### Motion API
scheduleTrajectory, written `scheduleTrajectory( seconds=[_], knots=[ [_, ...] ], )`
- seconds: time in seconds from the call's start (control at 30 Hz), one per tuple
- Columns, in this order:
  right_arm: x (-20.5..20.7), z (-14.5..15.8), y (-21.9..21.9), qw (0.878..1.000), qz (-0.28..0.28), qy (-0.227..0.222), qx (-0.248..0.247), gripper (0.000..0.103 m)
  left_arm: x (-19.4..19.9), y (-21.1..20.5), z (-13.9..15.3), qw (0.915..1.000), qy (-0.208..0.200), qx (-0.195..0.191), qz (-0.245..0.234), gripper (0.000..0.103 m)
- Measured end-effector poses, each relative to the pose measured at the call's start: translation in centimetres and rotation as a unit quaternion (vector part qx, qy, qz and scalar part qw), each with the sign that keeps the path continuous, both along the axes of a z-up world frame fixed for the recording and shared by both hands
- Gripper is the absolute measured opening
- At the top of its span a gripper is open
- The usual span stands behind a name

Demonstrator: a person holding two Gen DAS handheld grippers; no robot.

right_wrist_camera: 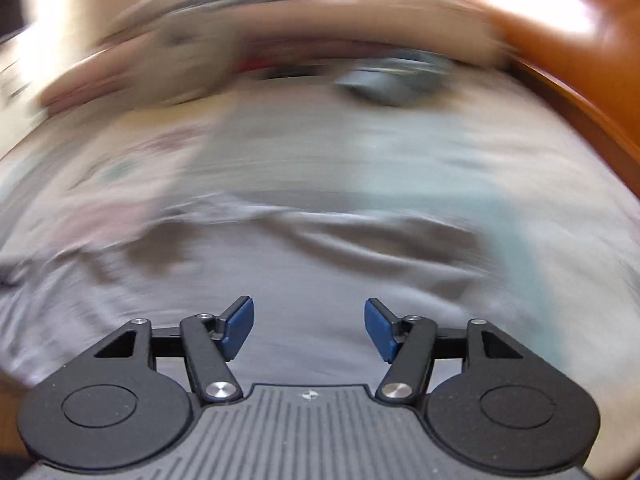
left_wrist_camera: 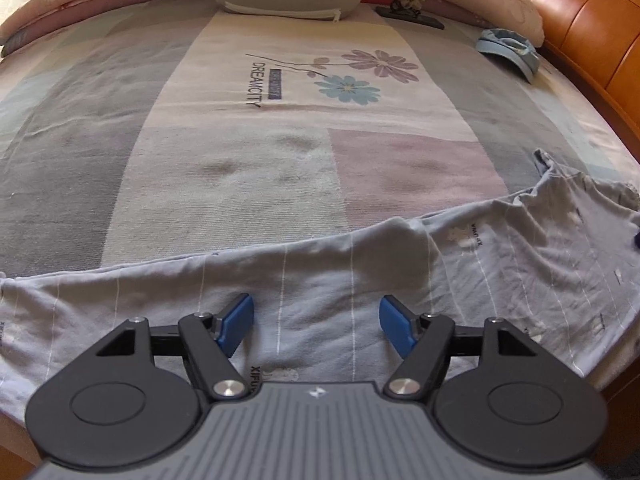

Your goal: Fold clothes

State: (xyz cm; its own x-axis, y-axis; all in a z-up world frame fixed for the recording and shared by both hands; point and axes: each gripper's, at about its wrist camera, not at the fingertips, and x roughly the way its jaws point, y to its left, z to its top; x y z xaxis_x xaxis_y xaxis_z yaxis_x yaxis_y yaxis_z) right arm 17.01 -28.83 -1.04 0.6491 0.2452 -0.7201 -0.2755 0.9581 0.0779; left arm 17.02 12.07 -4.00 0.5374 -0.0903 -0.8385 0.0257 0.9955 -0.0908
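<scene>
Grey ribbed housing and black linkage fill the bottom of both wrist views, and beyond them lies the bed [left_wrist_camera: 240, 168], its patchwork sheet printed with flowers. Along the near edge of that sheet stretches the grey garment [left_wrist_camera: 328, 272], thinly striped in white, its long axis running side to side across the left view, flat on the left and rumpled into folds toward the right, where a collar or sleeve edge rises. In the right wrist view the same garment [right_wrist_camera: 320, 264] lies directly ahead, though heavy blur hides its detail.

Next in size, the left gripper [left_wrist_camera: 316, 326] hangs just above the cloth's middle stretch, blue pads spread apart with nothing between them. Likewise the right gripper [right_wrist_camera: 309, 326] has its jaws released and empty over grey fabric.

My judgement: the far long edge lies straight ahead of both, so each would take the end on its own side.
</scene>
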Motion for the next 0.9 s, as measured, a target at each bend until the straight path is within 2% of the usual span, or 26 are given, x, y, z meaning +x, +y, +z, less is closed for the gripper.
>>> scheduleTrajectory(
  seconds=[0.1,0.2,0.27,0.3,0.4,0.5,0.53,0.6,0.7,0.8,0.87,0.9],
  knots=[
    [1.2,-1.7,4.9,0.995,0.099,0.001,-0.020,0.069,-0.2,0.2,0.0,0.9999,-0.005,0.008,0.011,0.070],
    [2.6,-3.9,6.8,0.989,0.138,0.005,-0.044,0.070,-0.3,0.8,-0.5,0.9992,-0.011,0.022,0.031,0.070],
    [2.8,-4.3,5.2,0.992,0.119,-0.005,-0.049,0.083,-0.5,1.6,-0.5,0.9983,-0.017,0.027,0.048,0.070],
    [3.1,-4.4,3.6,0.995,0.092,-0.002,-0.043,0.085,-0.6,2.0,-0.5,0.9978,-0.019,0.029,0.057,0.070],
    [4.0,-4.3,-0.4,0.999,0.020,0.019,-0.027,0.084,-0.7,2.8,-0.3,0.9971,-0.018,0.026,0.069,0.069],
    [4.5,-2.9,0.1,0.998,-0.014,0.034,-0.044,0.083,-0.4,2.0,1.0,0.9983,-0.032,0.015,0.048,0.068],
    [4.4,-2.2,0.9,0.999,-0.006,0.029,-0.029,0.083,-0.3,1.6,1.4,0.9987,-0.039,0.003,0.034,0.068],
    [4.1,-1.0,3.2,0.999,0.028,0.012,0.013,0.085,0.0,0.7,2.2,0.9985,-0.048,-0.026,0.008,0.069],
    [4.6,-0.5,8.1,0.994,0.098,0.001,0.047,0.089,0.4,-0.7,2.5,0.9965,-0.044,-0.064,-0.031,0.069],
    [6.3,-2.4,11.9,0.991,0.135,0.010,0.020,0.089,0.3,-1.7,2.1,0.9933,-0.032,-0.092,-0.061,0.069],
    [8.1,-4.1,12.7,0.992,0.121,0.013,-0.015,0.090,-0.1,-2.0,1.7,0.9922,-0.030,-0.097,-0.073,0.069],
    [8.6,-4.5,12.7,0.992,0.120,-0.003,-0.023,0.090,-0.1,-2.1,1.4,0.9919,-0.029,-0.098,-0.075,0.070]
  ],
)
